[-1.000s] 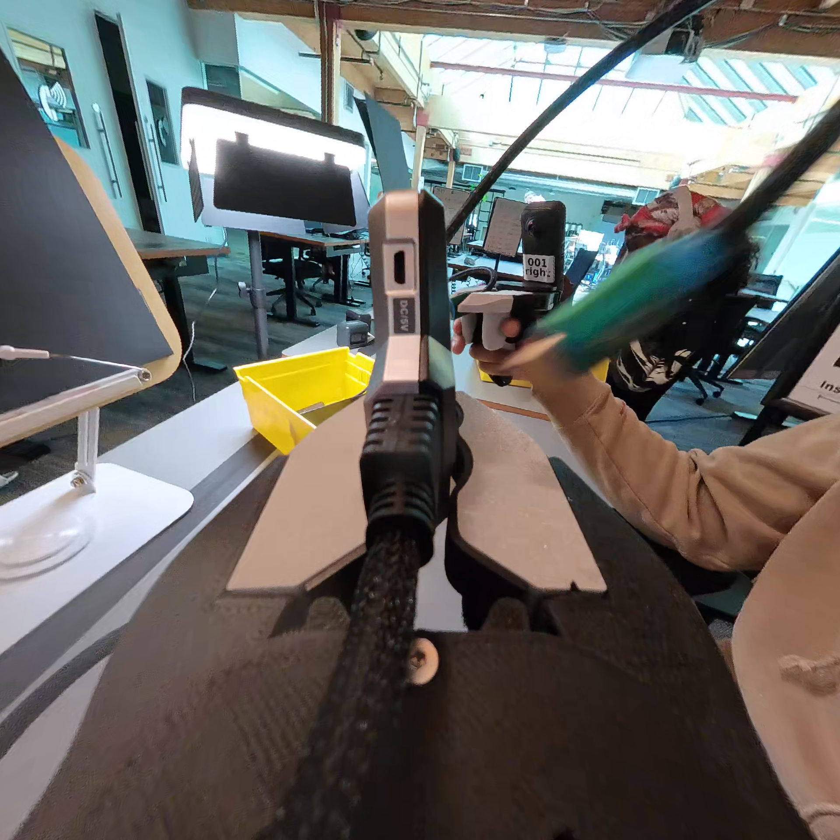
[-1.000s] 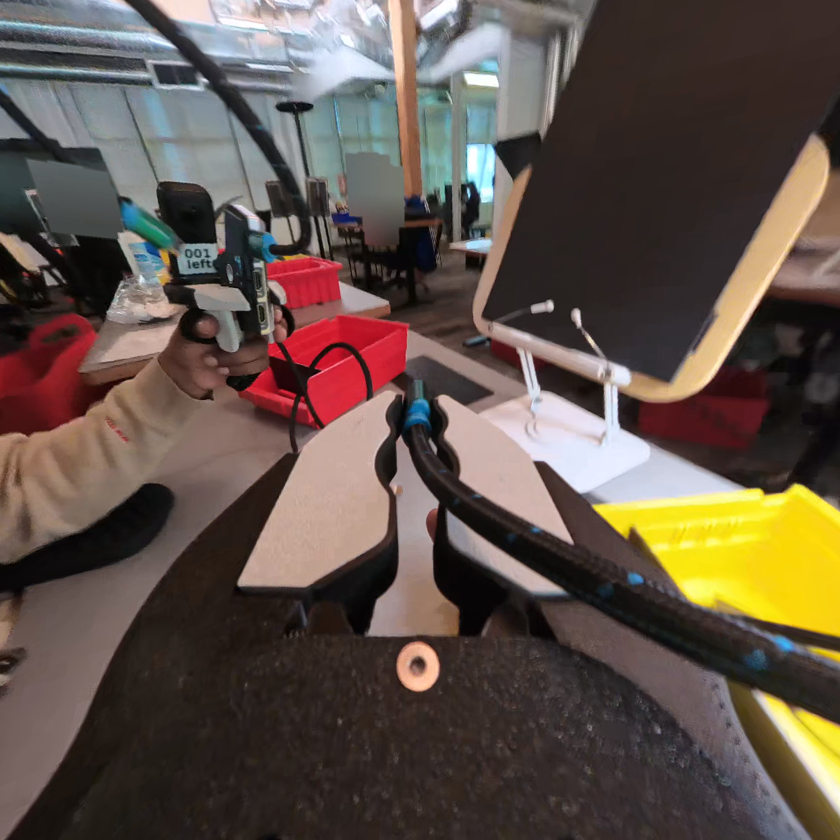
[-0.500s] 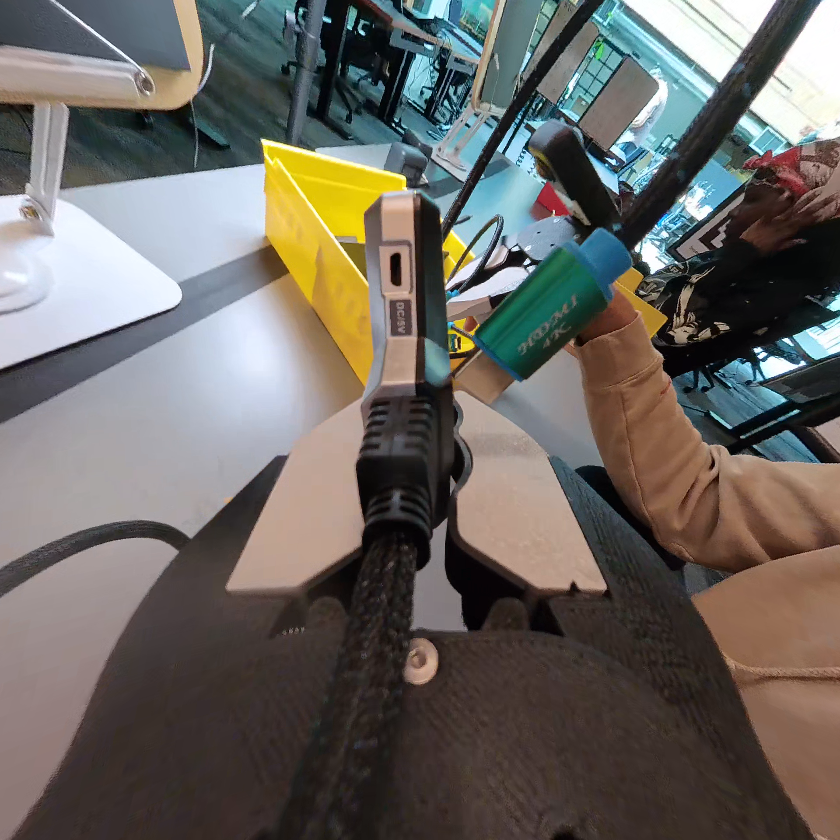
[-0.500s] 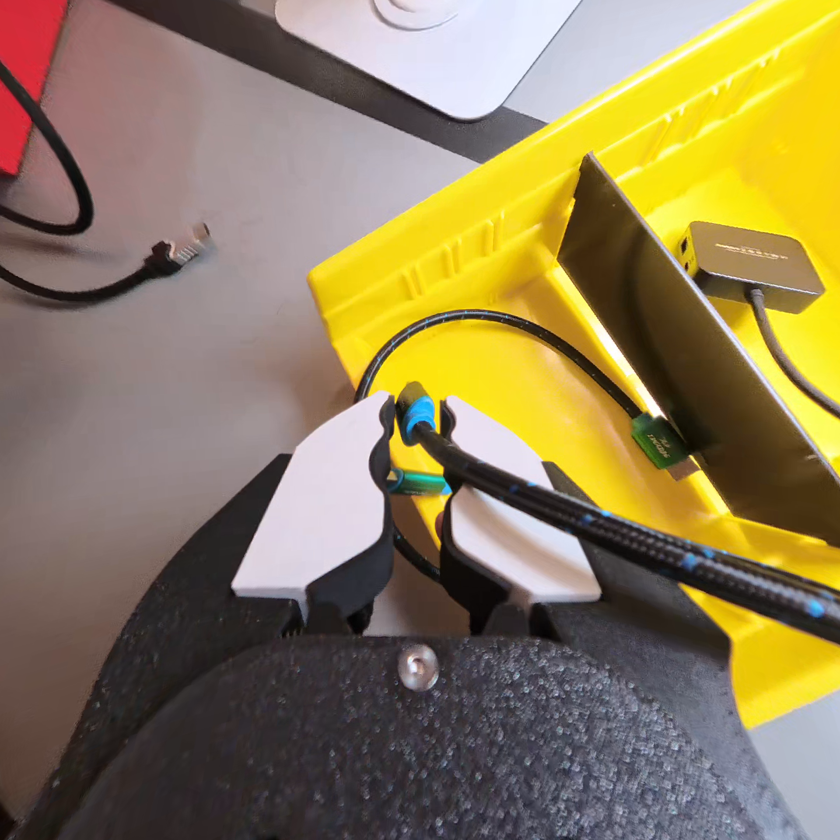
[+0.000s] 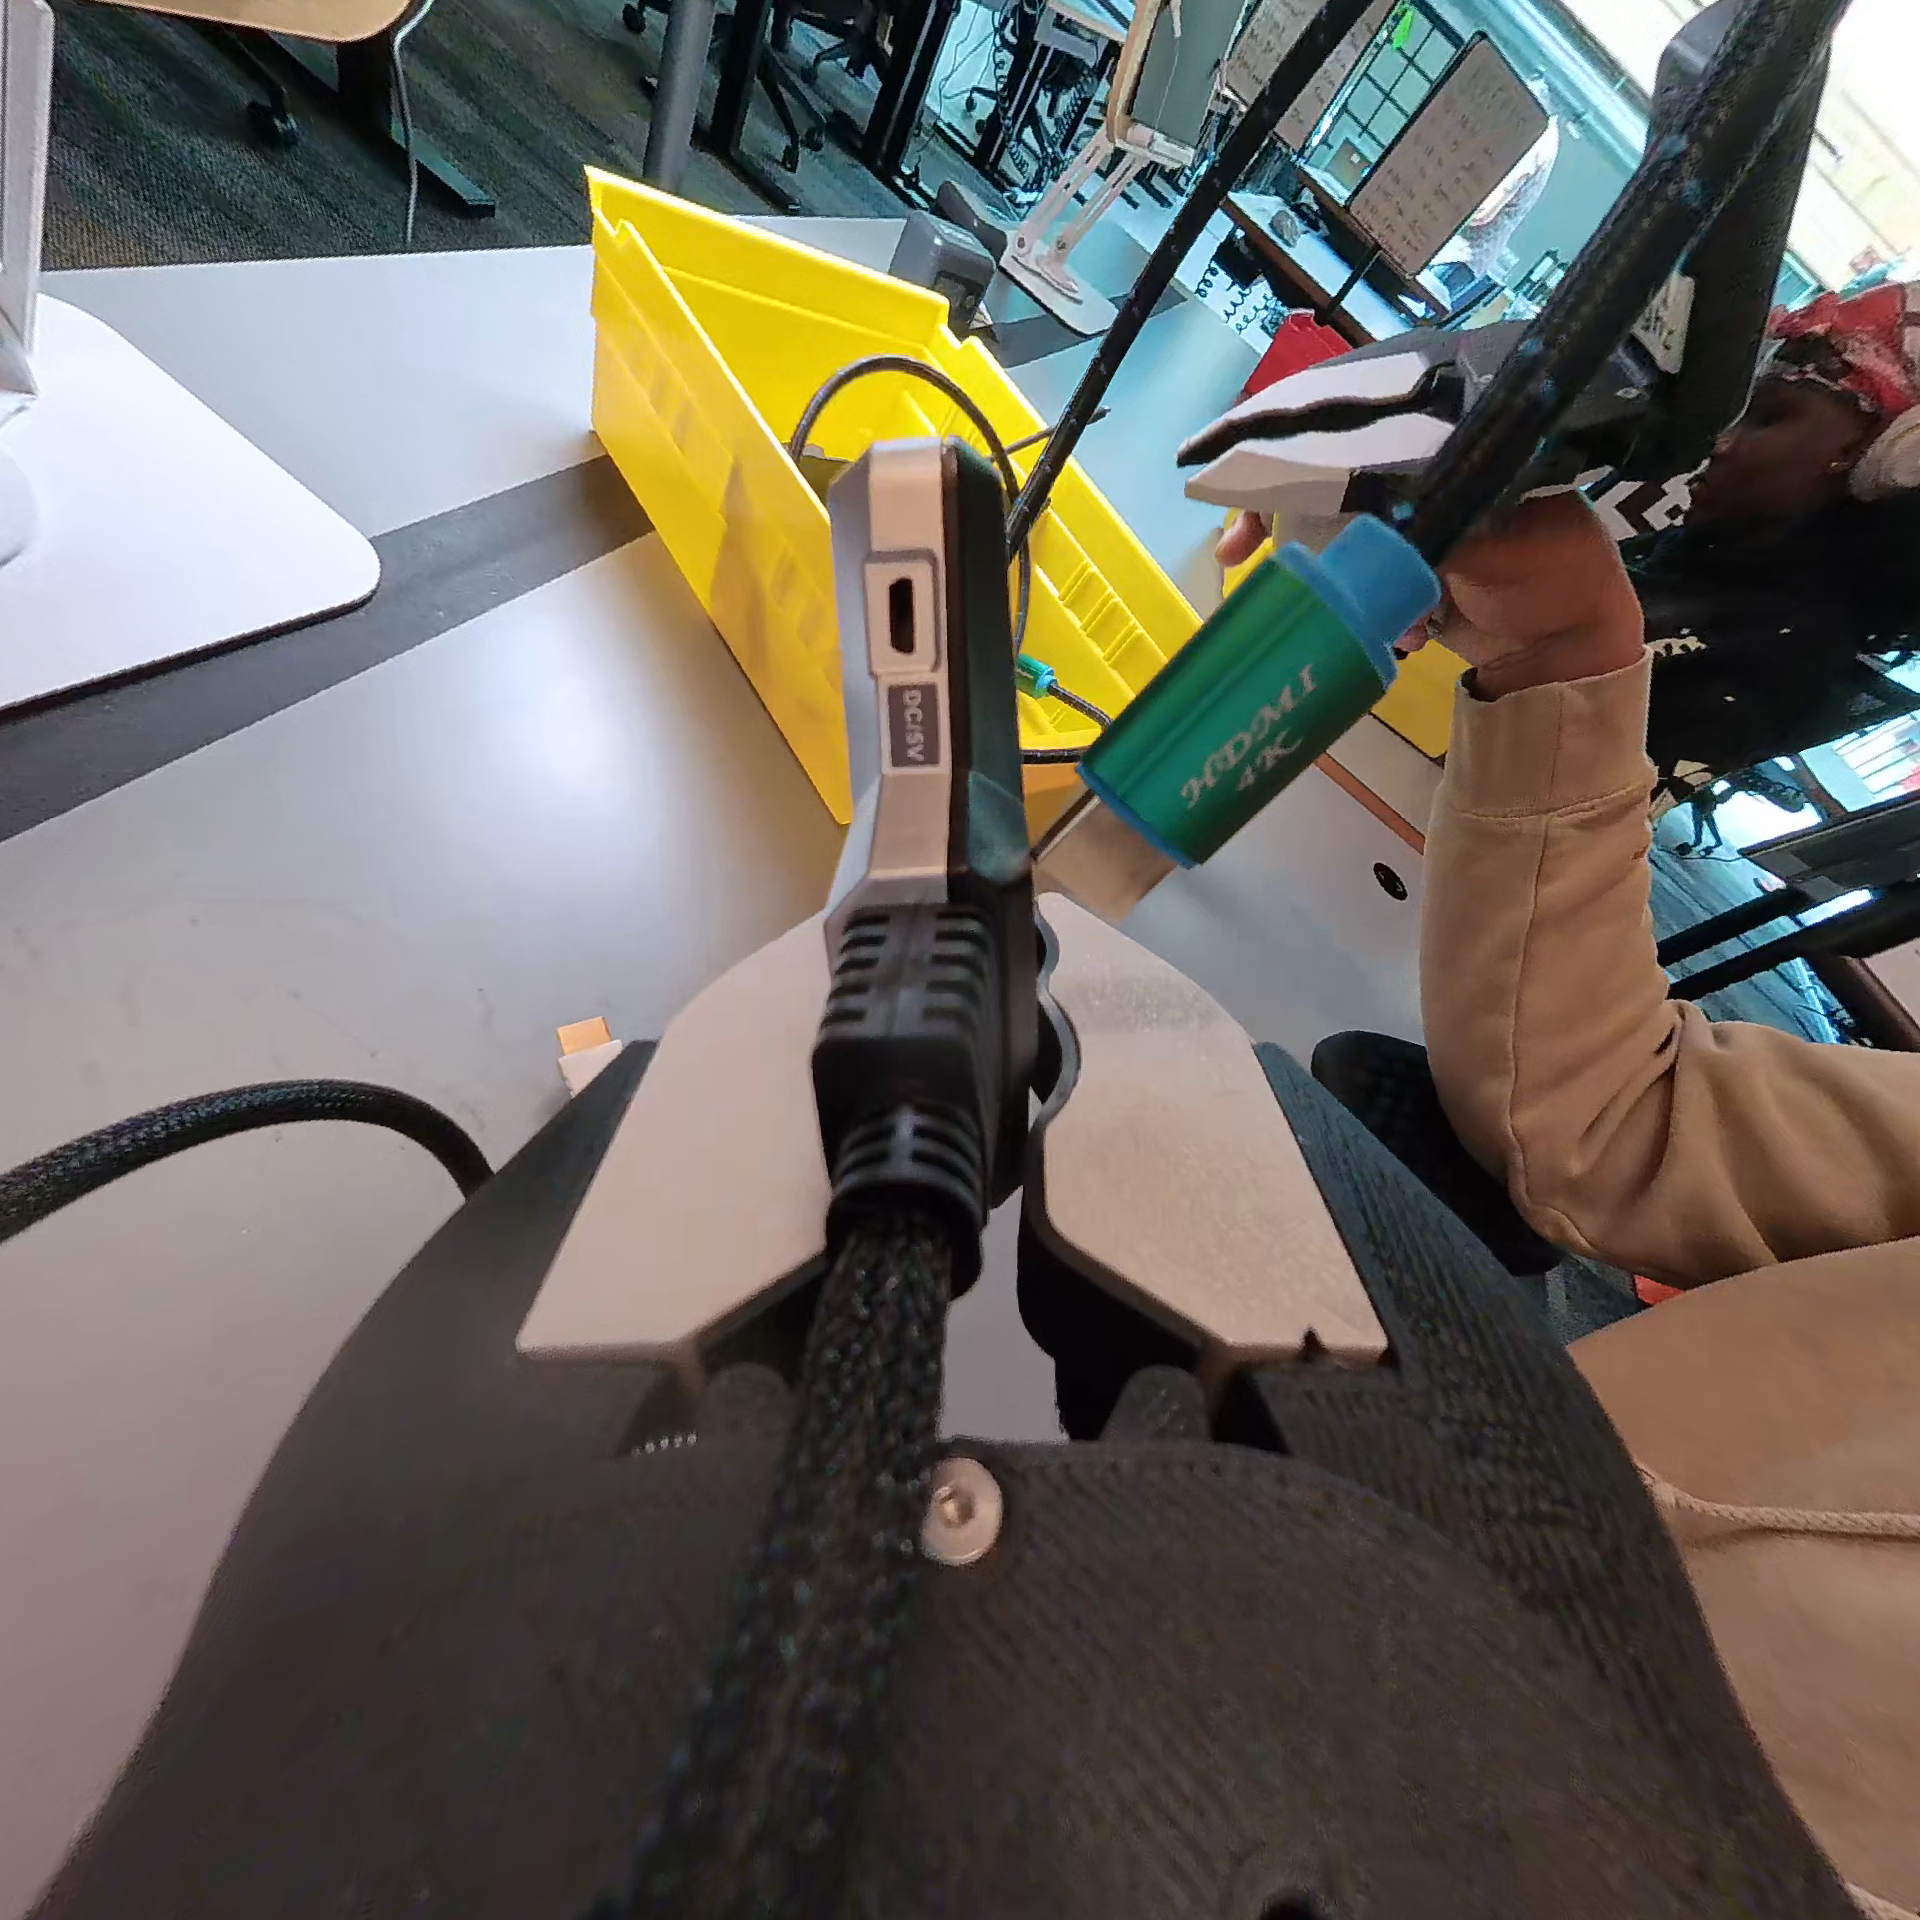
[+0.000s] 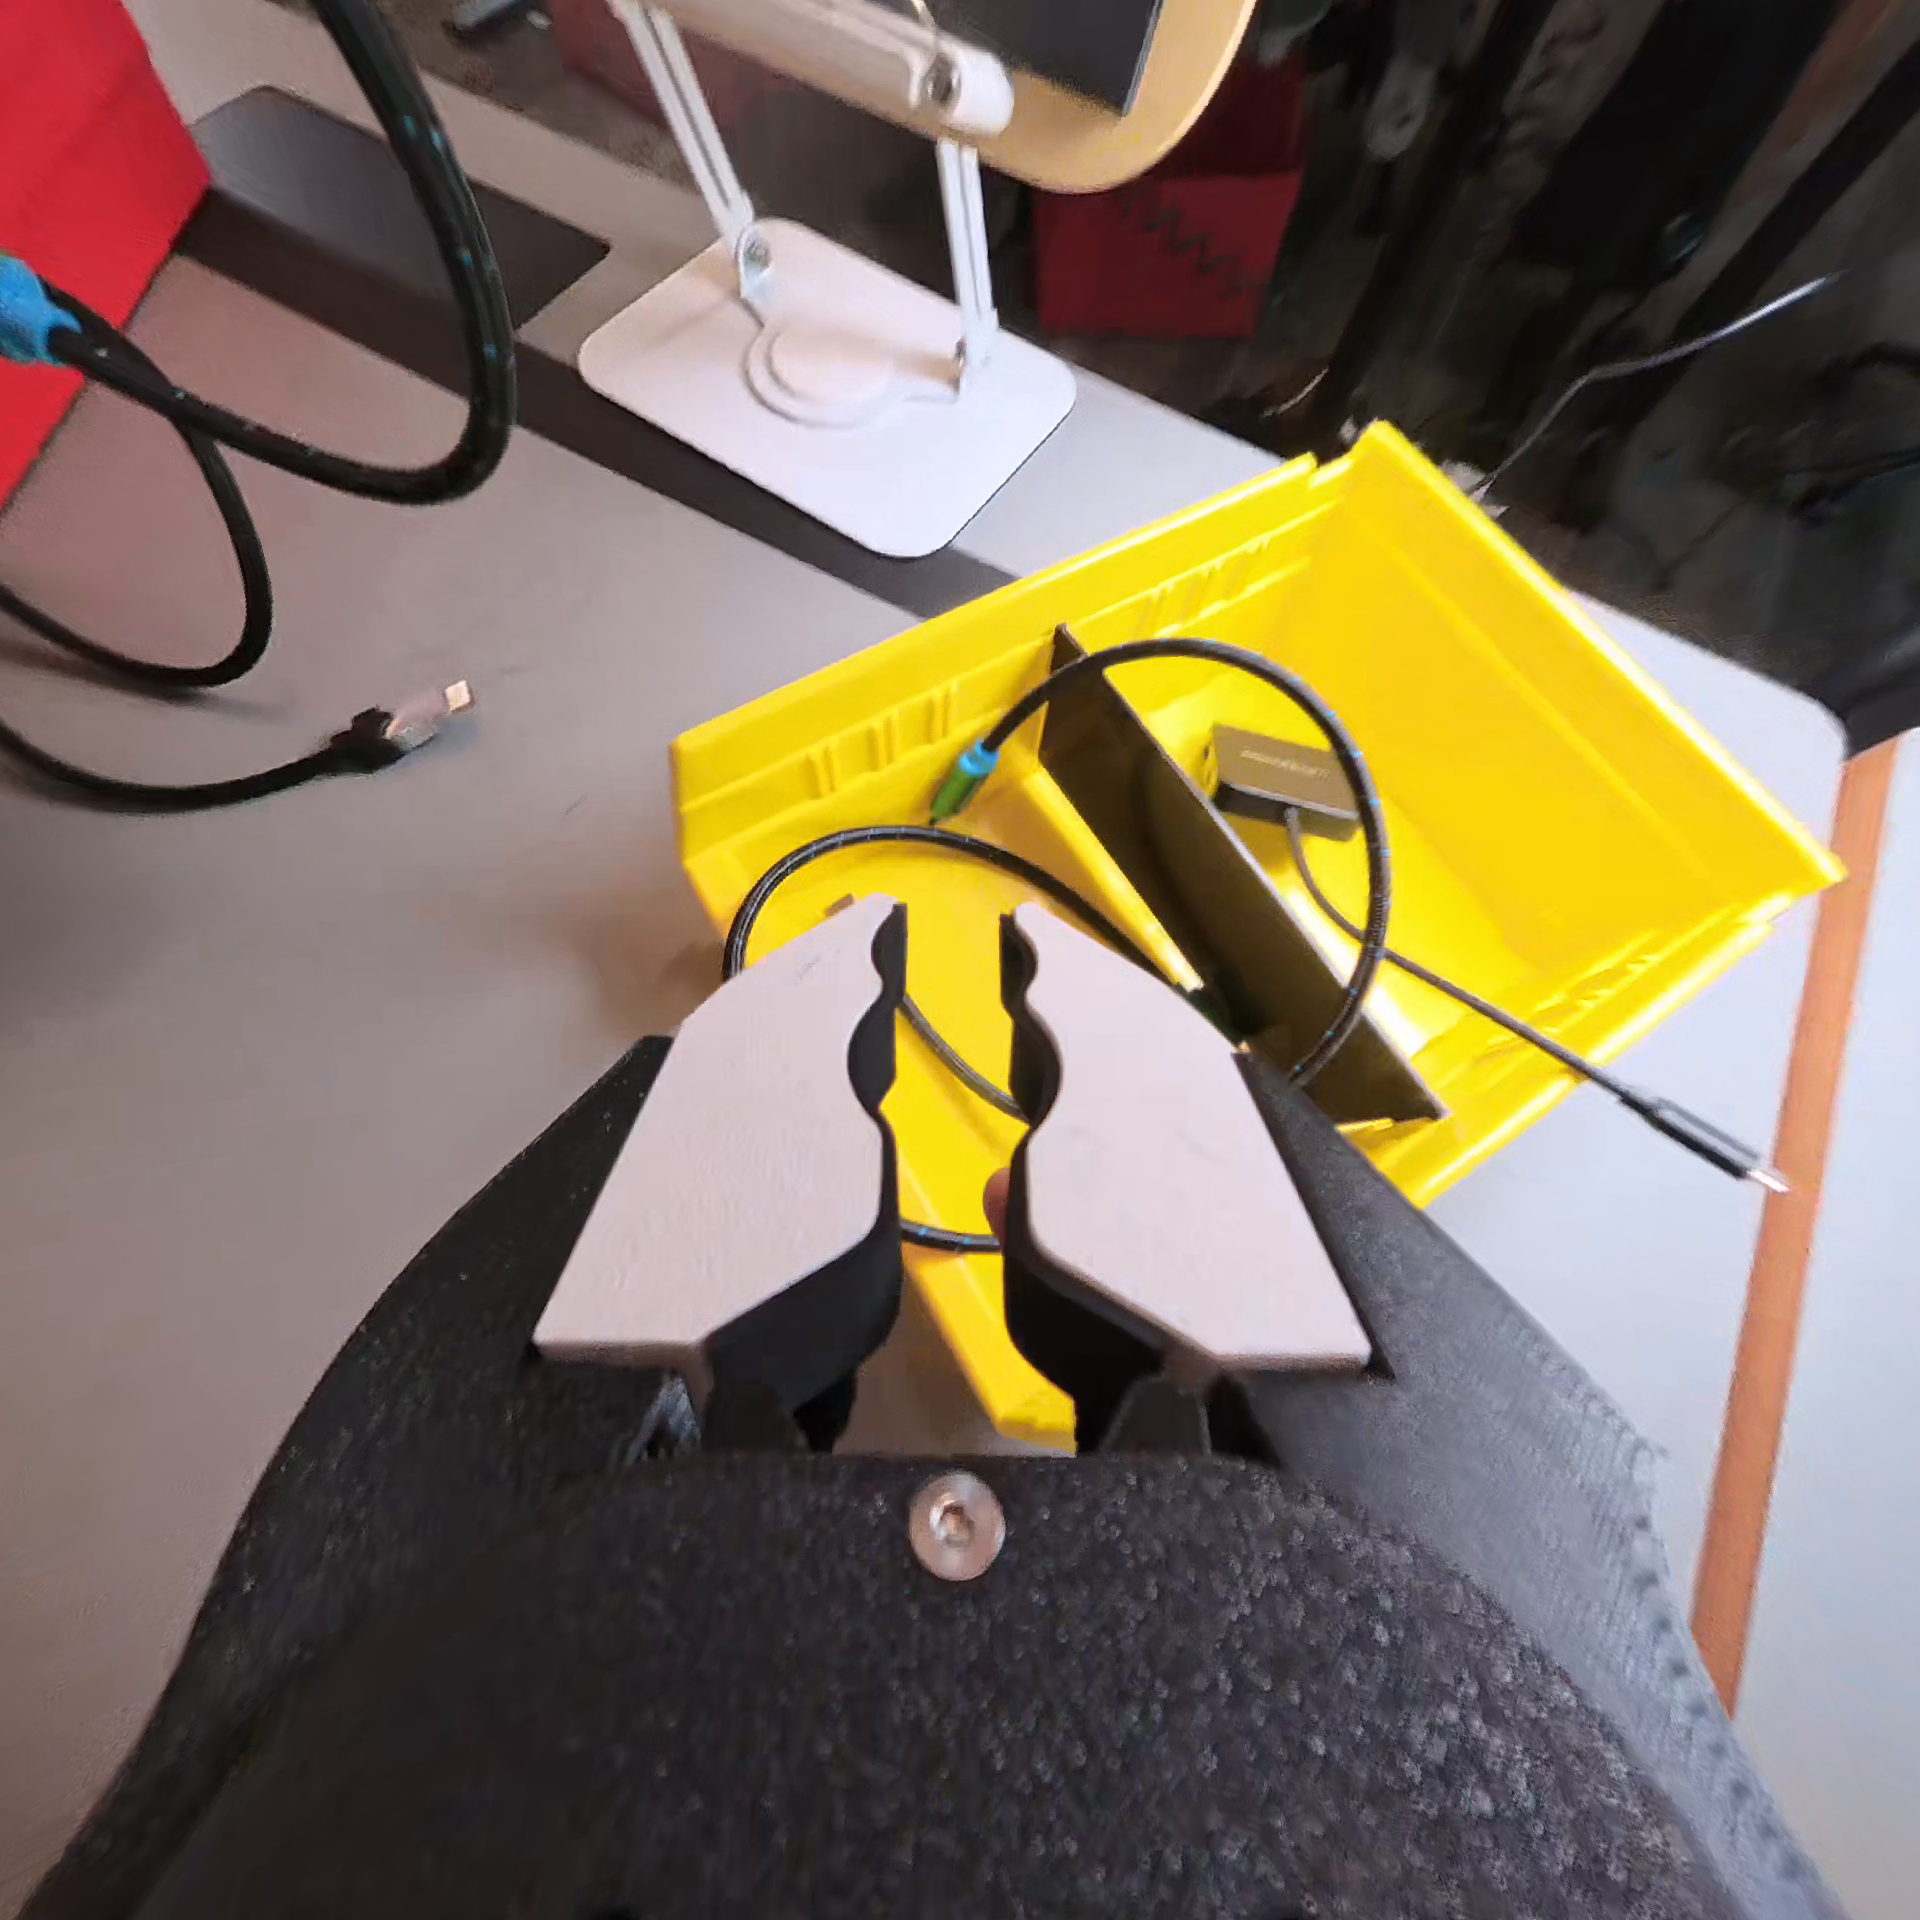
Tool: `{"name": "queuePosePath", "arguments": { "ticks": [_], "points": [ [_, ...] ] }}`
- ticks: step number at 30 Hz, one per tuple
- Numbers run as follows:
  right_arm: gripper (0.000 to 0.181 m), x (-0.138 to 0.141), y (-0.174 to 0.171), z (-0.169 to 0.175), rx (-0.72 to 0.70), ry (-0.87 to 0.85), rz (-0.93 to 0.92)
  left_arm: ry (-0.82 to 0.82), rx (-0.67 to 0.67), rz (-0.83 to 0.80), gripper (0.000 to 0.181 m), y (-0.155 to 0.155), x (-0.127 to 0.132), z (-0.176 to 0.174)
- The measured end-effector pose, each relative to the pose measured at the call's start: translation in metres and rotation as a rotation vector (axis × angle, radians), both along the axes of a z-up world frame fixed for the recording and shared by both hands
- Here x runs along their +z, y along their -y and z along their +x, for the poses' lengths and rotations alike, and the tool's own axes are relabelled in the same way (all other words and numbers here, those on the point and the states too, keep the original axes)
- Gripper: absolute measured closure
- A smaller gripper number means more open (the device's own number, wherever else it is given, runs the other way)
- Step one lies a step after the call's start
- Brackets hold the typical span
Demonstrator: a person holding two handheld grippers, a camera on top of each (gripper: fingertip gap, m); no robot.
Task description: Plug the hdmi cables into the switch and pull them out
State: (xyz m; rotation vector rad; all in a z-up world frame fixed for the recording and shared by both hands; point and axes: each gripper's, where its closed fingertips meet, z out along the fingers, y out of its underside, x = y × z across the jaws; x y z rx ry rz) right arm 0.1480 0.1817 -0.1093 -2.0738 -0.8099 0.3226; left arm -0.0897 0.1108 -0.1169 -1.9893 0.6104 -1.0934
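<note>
My left gripper (image 5: pixel 935 935) is shut on the silver and black HDMI switch (image 5: pixel 914 665), held upright above the table, with its black braided lead (image 5: pixel 873 1351) running back between the fingers. A green HDMI plug (image 5: pixel 1236 727) with a blue collar meets the switch's right side; its metal tip goes behind the switch, so I cannot tell how deep it sits. Its thick braided cable (image 6: pixel 468 260) loops away. My right gripper (image 6: pixel 951 914) is open and empty over the yellow bin (image 6: pixel 1558 665), and it also shows in the left wrist view (image 5: pixel 1320 457) behind the plug.
The yellow bin (image 5: pixel 727 416) holds a black divider (image 6: pixel 1195 883), a small black adapter (image 6: pixel 1283 774) and a thin cable with a green plug (image 6: pixel 961 784). A white stand base (image 6: pixel 831 416), a red bin (image 6: pixel 62 208) and a loose black cable end (image 6: pixel 405 727) are nearby.
My right gripper has let go of the braided cable and now hangs empty over the bin. The green plug stays at the switch, which my left gripper still holds.
</note>
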Motion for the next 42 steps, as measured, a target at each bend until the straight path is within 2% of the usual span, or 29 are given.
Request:
{"name": "queuePosePath", "arguments": {
  "ticks": [1, 4, 7, 10, 12, 13, 16, 19, 22, 24, 26, 30, 31, 34, 36, 38, 42],
  "points": [
    [0.164, 0.004, -0.001, -0.002, 0.000, -0.002, 0.024, -0.002, 0.000, -0.001, 0.156, 0.000, -0.001, 0.000],
    [0.164, 0.020, -0.001, -0.015, 0.036, -0.047, 0.112, -0.007, -0.006, -0.004, 0.156, 0.000, -0.003, 0.001],
    [0.163, 0.042, 0.015, -0.048, 0.180, -0.177, 0.176, -0.008, -0.019, -0.007, 0.156, 0.001, -0.005, 0.006],
    [0.169, 0.055, 0.051, -0.096, 0.423, -0.344, 0.122, 0.007, -0.043, 0.005, 0.156, 0.003, -0.005, 0.013],
    [0.170, 0.043, 0.083, -0.127, 0.621, -0.355, 0.017, 0.047, -0.061, 0.019, 0.156, 0.005, 0.001, 0.018],
    [0.169, 0.035, 0.091, -0.141, 0.675, -0.341, -0.002, 0.075, -0.069, 0.029, 0.156, 0.006, 0.005, 0.020],
    [0.164, 0.021, 0.097, -0.177, 0.741, -0.441, -0.061, 0.172, -0.093, 0.063, 0.157, 0.010, 0.022, 0.024],
    [0.153, 0.033, 0.089, -0.202, 0.702, -0.758, -0.125, 0.235, -0.105, 0.097, 0.157, 0.014, 0.034, 0.028],
    [0.150, 0.059, 0.077, -0.200, 0.627, -1.095, -0.147, 0.247, -0.143, 0.124, 0.156, 0.020, 0.036, 0.039],
    [0.158, 0.064, 0.075, -0.197, 0.610, -1.171, -0.165, 0.227, -0.168, 0.140, 0.156, 0.024, 0.033, 0.048],
    [0.168, 0.066, 0.074, -0.193, 0.602, -1.173, -0.129, 0.224, -0.186, 0.153, 0.156, 0.027, 0.032, 0.056],
    [0.170, 0.076, 0.082, -0.186, 0.659, -1.114, -0.031, 0.243, -0.240, 0.121, 0.151, 0.035, 0.035, 0.057],
    [0.170, 0.080, 0.082, -0.181, 0.668, -1.106, -0.007, 0.218, -0.287, 0.097, 0.145, 0.041, 0.032, 0.055],
    [0.170, 0.093, 0.078, -0.155, 0.687, -1.096, 0.038, 0.095, -0.472, 0.033, 0.147, 0.072, 0.021, 0.040],
    [0.170, 0.101, 0.077, -0.137, 0.700, -1.066, 0.087, 0.047, -0.545, 0.084, 0.149, 0.089, 0.026, 0.027],
    [0.170, 0.105, 0.081, -0.125, 0.730, -1.013, 0.124, 0.058, -0.530, 0.190, 0.151, 0.094, 0.045, 0.017],
    [0.170, 0.102, 0.106, -0.133, 0.860, -0.932, 0.151, 0.192, -0.262, 0.351, 0.152, 0.066, 0.092, -0.003]
  ]
}}
